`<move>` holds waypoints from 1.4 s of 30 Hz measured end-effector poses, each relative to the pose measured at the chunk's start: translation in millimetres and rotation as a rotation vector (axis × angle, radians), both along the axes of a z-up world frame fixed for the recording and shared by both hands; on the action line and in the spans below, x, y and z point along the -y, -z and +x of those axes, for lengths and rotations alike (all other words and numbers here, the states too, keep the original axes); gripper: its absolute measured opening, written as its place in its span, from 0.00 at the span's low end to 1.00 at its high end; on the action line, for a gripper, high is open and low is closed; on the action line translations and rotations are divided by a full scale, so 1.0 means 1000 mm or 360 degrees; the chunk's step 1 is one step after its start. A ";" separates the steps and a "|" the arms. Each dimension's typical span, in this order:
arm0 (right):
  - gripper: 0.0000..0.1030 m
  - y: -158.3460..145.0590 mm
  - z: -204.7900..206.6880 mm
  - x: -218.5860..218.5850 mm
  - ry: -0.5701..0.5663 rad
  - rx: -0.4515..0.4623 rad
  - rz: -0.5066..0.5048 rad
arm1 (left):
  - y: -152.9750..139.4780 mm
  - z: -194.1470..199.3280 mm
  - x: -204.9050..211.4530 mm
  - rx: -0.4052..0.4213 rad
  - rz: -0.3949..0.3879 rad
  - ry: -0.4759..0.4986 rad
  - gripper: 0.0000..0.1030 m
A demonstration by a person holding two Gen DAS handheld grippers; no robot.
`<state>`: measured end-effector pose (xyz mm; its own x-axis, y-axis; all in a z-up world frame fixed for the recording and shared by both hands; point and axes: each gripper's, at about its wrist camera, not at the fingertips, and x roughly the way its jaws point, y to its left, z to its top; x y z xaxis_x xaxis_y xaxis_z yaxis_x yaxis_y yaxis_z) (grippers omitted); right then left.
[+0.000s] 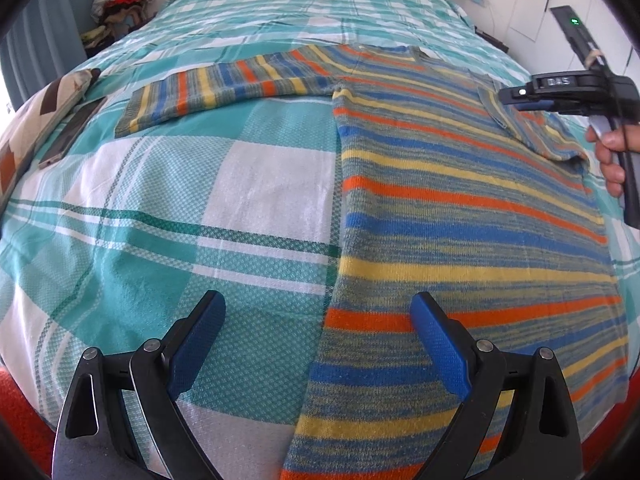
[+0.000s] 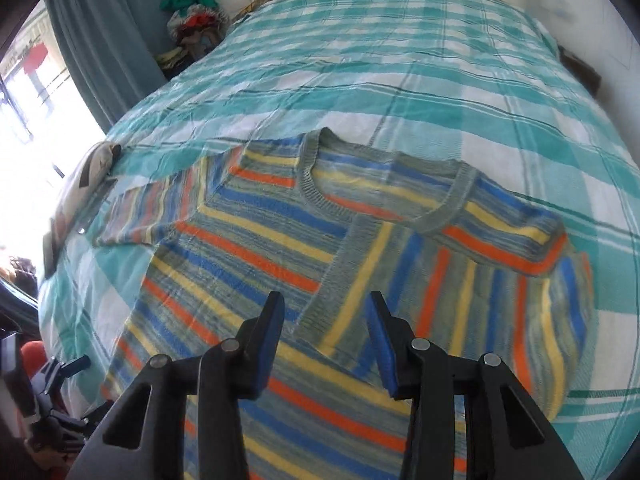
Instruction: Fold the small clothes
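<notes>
Right wrist view: right gripper (image 2: 324,320) hovers, jaws parted and empty, over the folded-in sleeve (image 2: 420,304) of the striped sweater (image 2: 248,248) spread on the checked bedsheet (image 2: 440,80). Left gripper (image 1: 316,320) gapes wide near the hem. Loose knit could slide and undo that fold.

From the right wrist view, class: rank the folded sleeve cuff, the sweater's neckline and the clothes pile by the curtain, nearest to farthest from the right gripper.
1. Folded sleeve cuff, directly ahead of the right gripper, lying across the sweater's body.
2. Neckline, farther up the bed, centre.
3. Clothes pile, far left corner beside the curtain.
</notes>
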<state>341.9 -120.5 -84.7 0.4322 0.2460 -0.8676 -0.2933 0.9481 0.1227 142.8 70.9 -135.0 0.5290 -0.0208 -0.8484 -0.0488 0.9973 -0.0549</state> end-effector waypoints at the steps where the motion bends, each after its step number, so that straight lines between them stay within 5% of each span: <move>1: 0.41 0.011 0.006 -0.007 0.0046 -0.0024 -0.0077 | 0.000 0.000 0.000 -0.0003 0.0002 0.0004 0.92; 4: 0.37 0.040 0.017 -0.012 0.0152 -0.0122 -0.0209 | 0.001 -0.001 -0.002 -0.0011 -0.0006 0.0005 0.92; 7: 0.05 0.028 0.010 -0.007 0.0172 -0.0039 -0.0186 | 0.001 0.000 -0.004 -0.0010 -0.0022 0.0003 0.92; 11: 0.06 -0.004 -0.005 -0.008 0.0061 0.0163 0.0093 | 0.003 0.004 -0.004 -0.0015 -0.0026 -0.0001 0.92; 13: 0.24 0.006 0.001 -0.012 0.0045 0.0071 0.0060 | 0.004 0.005 -0.002 -0.0022 -0.0011 0.0001 0.92; 14: 0.47 0.010 0.004 -0.009 0.0053 0.0021 0.0078 | 0.004 0.004 -0.002 -0.0019 -0.0008 0.0001 0.92; 15: 0.50 0.006 0.003 -0.001 0.0054 0.0032 0.0148 | 0.003 0.003 -0.002 -0.0016 -0.0009 -0.0001 0.92; 20: 0.50 -0.014 0.002 0.078 0.0265 0.0062 0.0472 | 0.004 0.002 -0.003 -0.0017 0.0000 -0.0001 0.92; 23: 0.46 0.032 0.018 0.142 0.0571 -0.0290 0.0231 | 0.006 0.004 0.000 -0.0026 0.0023 0.0011 0.92; 24: 0.36 0.040 0.016 0.159 0.0633 -0.0310 0.0172 | 0.006 0.004 0.001 -0.0028 0.0029 0.0013 0.92; 25: 0.04 0.035 0.011 0.172 0.0672 -0.0250 0.0133 | 0.006 0.003 0.000 -0.0028 0.0029 0.0014 0.92; 27: 0.13 0.012 -0.005 0.183 0.0707 -0.0082 0.0167 | 0.006 0.002 -0.001 -0.0025 0.0018 0.0006 0.92; 30: 0.14 -0.001 -0.024 0.178 0.0534 -0.0107 0.0453 | 0.007 0.003 0.000 -0.0028 0.0033 0.0011 0.93; 34: 0.12 0.040 -0.039 0.165 0.0531 -0.0363 0.0168 | 0.008 0.002 0.002 -0.0044 0.0064 0.0030 0.93; 36: 0.03 0.032 -0.054 0.168 0.0568 -0.0245 0.0136 | 0.003 -0.005 0.000 -0.0068 0.0072 0.0028 0.93; 39: 0.15 0.000 -0.091 0.149 0.0470 -0.0115 0.0128 | -0.009 -0.022 -0.003 -0.0073 0.0004 0.0042 0.93; 42: 0.23 -0.014 -0.142 0.120 0.0257 -0.0209 0.0125 | -0.008 -0.034 0.008 -0.0175 -0.0002 0.0150 0.93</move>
